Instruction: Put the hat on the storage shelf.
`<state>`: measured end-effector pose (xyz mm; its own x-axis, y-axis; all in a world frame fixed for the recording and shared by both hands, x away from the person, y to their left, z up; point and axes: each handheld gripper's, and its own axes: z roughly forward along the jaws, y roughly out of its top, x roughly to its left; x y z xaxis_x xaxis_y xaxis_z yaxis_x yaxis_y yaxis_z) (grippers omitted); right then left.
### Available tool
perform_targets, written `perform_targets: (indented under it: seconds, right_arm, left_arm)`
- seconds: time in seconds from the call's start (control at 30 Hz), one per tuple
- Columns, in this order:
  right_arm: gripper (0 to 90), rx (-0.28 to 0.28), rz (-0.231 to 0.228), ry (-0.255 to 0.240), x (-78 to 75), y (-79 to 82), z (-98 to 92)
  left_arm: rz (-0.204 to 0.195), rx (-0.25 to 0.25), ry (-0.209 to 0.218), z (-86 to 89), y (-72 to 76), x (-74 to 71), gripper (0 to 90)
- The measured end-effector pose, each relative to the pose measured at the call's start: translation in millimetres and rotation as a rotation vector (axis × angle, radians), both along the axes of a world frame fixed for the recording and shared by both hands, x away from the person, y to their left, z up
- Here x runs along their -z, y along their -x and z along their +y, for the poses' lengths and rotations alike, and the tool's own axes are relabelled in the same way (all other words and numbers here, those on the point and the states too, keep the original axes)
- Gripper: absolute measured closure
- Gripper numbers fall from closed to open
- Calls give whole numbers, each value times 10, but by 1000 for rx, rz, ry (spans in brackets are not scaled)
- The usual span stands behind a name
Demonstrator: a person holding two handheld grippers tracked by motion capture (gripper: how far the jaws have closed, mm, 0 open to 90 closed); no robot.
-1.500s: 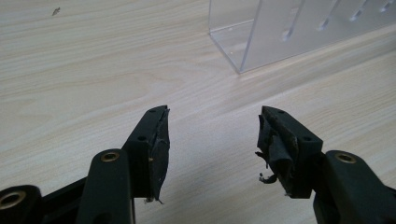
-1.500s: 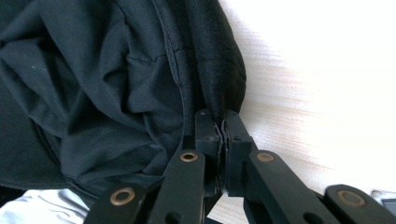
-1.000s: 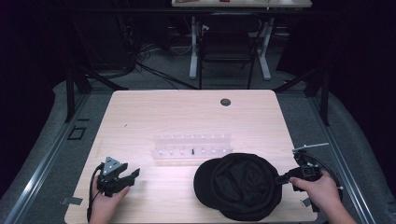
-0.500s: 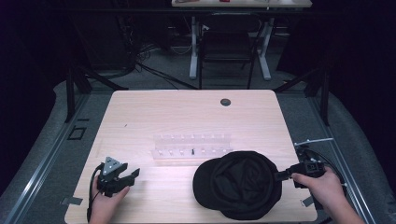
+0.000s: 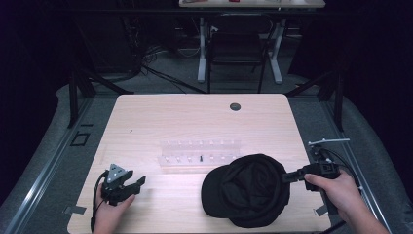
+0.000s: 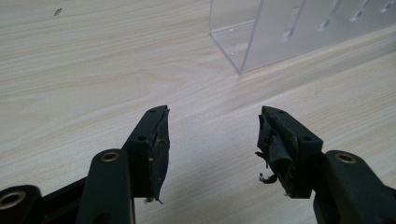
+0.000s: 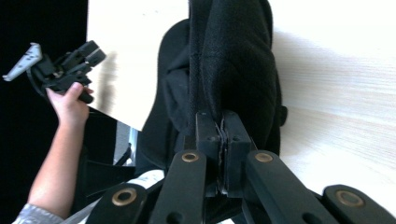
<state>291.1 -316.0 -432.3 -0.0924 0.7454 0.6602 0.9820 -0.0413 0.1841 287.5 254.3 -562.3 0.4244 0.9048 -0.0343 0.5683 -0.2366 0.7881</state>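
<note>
A black cap (image 5: 246, 190) lies on the light wooden table (image 5: 195, 122) near its front right. My right gripper (image 5: 286, 177) reaches in from the right and is shut on the cap's right edge. In the right gripper view its jaws (image 7: 223, 122) pinch a fold of the cap's black fabric (image 7: 233, 60). My left gripper (image 5: 139, 183) rests at the front left, held by a hand, jaws open with nothing between them. In the left gripper view the open gripper (image 6: 212, 135) hovers just over bare wood, its worn pads (image 6: 159, 149) apart.
A clear acrylic rack (image 5: 199, 153) with small pegs stands mid-table, just behind the cap; its corner (image 6: 261, 37) is ahead of the left gripper. A round grommet (image 5: 235, 106) is set in the far side. The left hand's gripper (image 7: 60, 70) appears far off in the right gripper view.
The right hand has shifted a little to the right while holding the cap's edge, and the cap's outline has changed slightly. The left gripper has stayed put.
</note>
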Motion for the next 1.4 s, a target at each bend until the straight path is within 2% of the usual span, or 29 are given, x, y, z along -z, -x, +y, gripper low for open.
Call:
perform_targets:
  seconds: [0.07, 0.1, 0.13, 0.17, 0.23, 0.33, 0.43, 0.5, 0.53, 0.6, 0.9, 1.13, 1.4]
  right_arm:
    - [883, -11, 2, -15, -36, -6, 7]
    - [883, 9, -5, -26, -45, -5, 28]
    - [883, -16, -7, -41, -89, -15, 29]
    - [883, -16, -7, -41, -89, -15, 29]
    - [883, -6, -16, -80, -137, -18, 60]
    - [883, -14, -22, -93, -162, -18, 73]
    - [883, -1, -29, -126, -198, -18, 103]
    - [884, -17, -33, -134, -232, -28, 114]
    - [884, -5, -34, -142, -249, -29, 134]
    - [884, -19, -43, -139, -290, -41, 137]
    - [885, -6, -84, -164, -481, -34, 150]
    - [885, 23, -136, -170, -686, -15, 100]
    - [885, 63, -166, -174, -779, -27, 13]
  left_arm:
    - [1, 0, 0, 0, 0, 0, 436]
    - [1, 0, 0, 0, 0, 0, 436]
    - [1, 1, 0, 0, -1, 1, 436]
    - [1, -1, 2, -2, 0, 1, 436]
    - [0, 0, 1, 0, -1, 0, 436]
    - [2, -1, 2, -1, -1, 2, 436]
    - [1, -1, 1, 1, -1, 1, 435]
    - [1, -1, 3, -3, -2, 3, 435]
    - [1, -1, 3, -3, -2, 3, 435]
    - [1, -2, 3, -5, -2, 5, 436]
    - [1, -1, 1, 0, -4, 7, 436]
    - [1, -3, 2, -1, -3, 8, 436]
    - [0, -2, 0, -1, -4, 7, 436]
